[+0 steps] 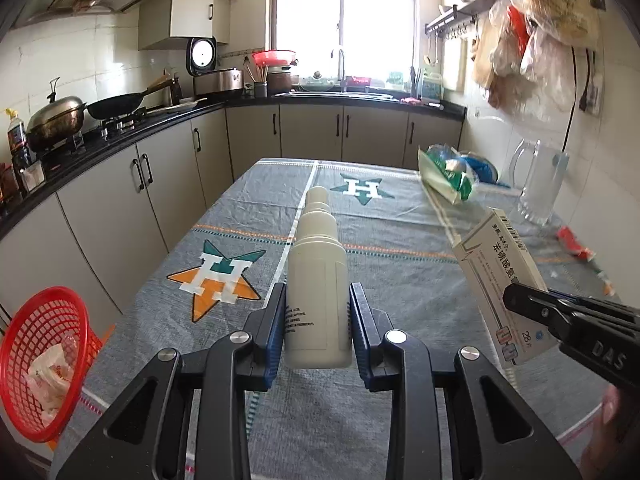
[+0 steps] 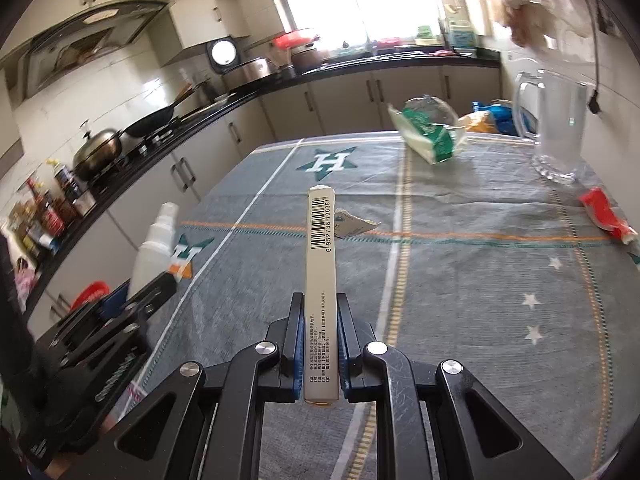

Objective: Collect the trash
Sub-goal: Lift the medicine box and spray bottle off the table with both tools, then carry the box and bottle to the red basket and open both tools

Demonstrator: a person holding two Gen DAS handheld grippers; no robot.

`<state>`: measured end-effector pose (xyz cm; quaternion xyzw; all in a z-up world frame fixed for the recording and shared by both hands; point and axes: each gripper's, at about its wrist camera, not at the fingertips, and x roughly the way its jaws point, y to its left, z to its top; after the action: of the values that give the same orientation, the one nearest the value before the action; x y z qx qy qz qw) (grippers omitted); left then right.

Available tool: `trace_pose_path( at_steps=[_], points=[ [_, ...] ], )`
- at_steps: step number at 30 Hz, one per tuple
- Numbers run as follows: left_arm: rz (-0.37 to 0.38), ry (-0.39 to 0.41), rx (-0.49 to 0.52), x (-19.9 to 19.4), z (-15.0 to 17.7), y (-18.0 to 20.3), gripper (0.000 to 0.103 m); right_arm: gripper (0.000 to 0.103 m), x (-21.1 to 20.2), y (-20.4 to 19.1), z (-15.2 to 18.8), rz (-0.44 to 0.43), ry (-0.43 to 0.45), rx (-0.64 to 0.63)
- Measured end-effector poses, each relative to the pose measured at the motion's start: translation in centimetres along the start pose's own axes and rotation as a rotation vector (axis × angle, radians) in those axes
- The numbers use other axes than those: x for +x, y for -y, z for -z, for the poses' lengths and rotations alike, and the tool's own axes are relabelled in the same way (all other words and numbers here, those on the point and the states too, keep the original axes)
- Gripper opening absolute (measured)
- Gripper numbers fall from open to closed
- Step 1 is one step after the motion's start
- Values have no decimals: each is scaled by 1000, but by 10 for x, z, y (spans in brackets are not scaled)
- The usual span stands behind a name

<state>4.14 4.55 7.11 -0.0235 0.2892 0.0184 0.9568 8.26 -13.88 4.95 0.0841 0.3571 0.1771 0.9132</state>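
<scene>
Red basket at table's left edge, green bag, glass jug beyond

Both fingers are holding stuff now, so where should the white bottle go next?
Probably swing the left gripper left and down toward the red basket beside the table, then let go. Its fingers already clamp the white bottle, and the basket already holds crumpled trash. The right gripper holds the box, which can follow.

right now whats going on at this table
A person is clearing trash with two handheld grippers. The left gripper is shut on a white plastic spray bottle; the right gripper is shut on a flat white medicine box. Both are held above the grey tablecloth. A red mesh basket waits at left.
</scene>
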Motion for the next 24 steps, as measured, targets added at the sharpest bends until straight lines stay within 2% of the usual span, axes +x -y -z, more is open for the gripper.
trace_pose_path(
  at_steps=[8,16,24],
  points=[
    [37,51,-40,-52,0,-28,29,15,-28,-17,2,-37,20,33],
    [-28,120,-112,-99,2,-93,29,15,-32,-82,5,-126,1,-38],
    [-161,141,-227,-121,18,-184,29,15,-11,-167,13,-221,-67,-129]
  ],
)
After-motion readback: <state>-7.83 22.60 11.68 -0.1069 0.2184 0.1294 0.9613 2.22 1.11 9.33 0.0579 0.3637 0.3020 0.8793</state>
